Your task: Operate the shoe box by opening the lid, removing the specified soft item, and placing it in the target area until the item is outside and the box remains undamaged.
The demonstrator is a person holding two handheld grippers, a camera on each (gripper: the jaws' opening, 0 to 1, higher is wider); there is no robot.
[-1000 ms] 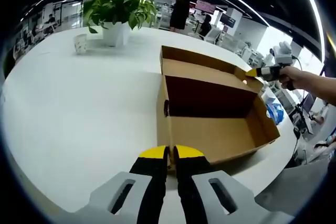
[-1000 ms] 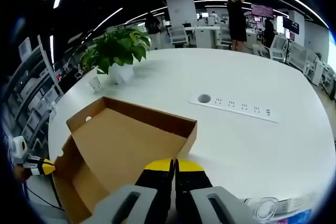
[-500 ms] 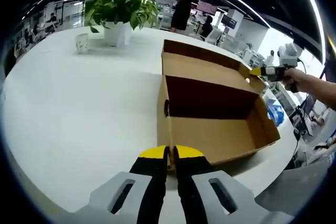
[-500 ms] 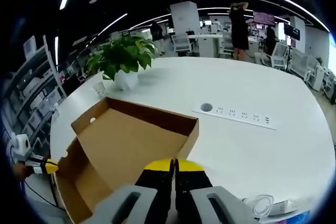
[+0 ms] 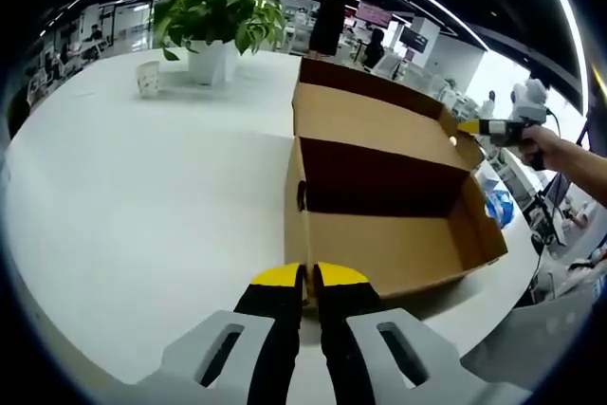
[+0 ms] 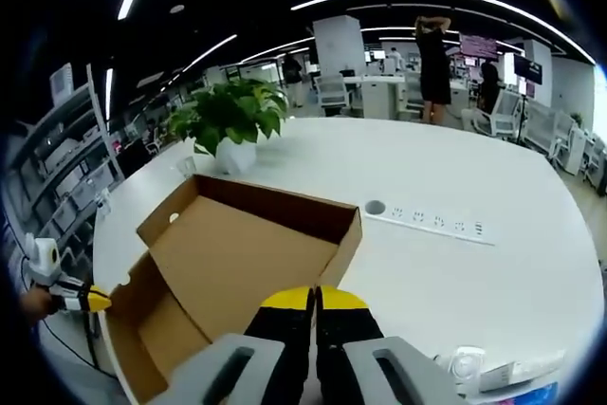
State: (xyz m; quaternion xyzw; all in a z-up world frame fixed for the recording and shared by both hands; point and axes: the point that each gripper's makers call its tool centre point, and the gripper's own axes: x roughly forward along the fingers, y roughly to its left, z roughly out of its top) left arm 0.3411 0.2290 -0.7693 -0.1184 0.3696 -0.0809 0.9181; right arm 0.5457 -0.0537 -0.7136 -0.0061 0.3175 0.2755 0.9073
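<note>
A brown cardboard shoe box (image 5: 389, 244) stands open on the white table (image 5: 142, 196), showing a bare cardboard floor. Its hinged lid (image 5: 370, 120) tilts up from the far side. My left gripper (image 5: 310, 277) is shut on the box's near corner wall. My right gripper (image 5: 469, 127), held by a hand at the right, is shut on the lid's corner. In the right gripper view the lid (image 6: 247, 253) spreads out ahead of my right gripper (image 6: 314, 299), the box body (image 6: 161, 348) sits lower left, and my left gripper (image 6: 95, 303) is at the far left.
A potted plant (image 5: 218, 16) and a small white cup (image 5: 145, 78) stand at the table's far side. A power strip (image 6: 432, 220) is set into the table beyond the lid. People stand among desks in the background. The table edge runs close to the box's right end.
The right gripper has moved up and to the right with the lid's corner, and the lid tilts higher than before. The left gripper and the box body have stayed still.
</note>
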